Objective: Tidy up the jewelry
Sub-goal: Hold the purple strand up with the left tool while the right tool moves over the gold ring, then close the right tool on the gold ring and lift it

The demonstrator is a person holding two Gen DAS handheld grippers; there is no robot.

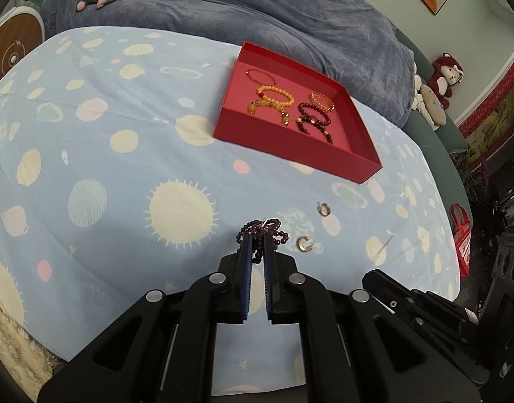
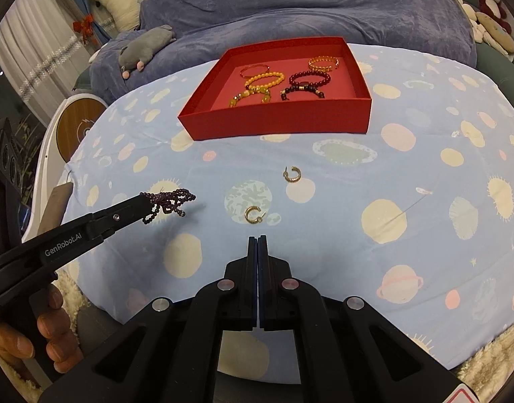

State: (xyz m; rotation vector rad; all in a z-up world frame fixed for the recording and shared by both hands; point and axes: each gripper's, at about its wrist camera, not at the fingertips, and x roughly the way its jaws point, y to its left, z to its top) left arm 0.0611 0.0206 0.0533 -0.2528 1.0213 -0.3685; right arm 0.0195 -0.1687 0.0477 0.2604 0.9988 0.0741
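Left gripper clamped on a dark purple beaded strand, loops bunched and dangling off the tips, clear of the pale blue planet-print cloth. In the left wrist view the beads spill round both pads at about 12 o'clock from the tips. A hand holds the handle at lower left.

Right gripper fully shut, nothing in it, hovering over the cloth.

Shallow red cardboard tray sits at 12 o'clock in the right wrist view, well beyond the strand. Inside: yellow bead bracelet, dark red bead bracelet, thin red bangle, and an amber bracelet.

Two gold hoop earrings loose on the cloth: near one just ahead of the right tips, far one toward 1 o'clock.

Judged step: carry the strand to the tray. Do it well by keeping the pinch firm, lifting enough that trailing loops clear the tray wall, and releasing over bare floor at the tray's near left, low, so beads don't tangle with the bracelets.
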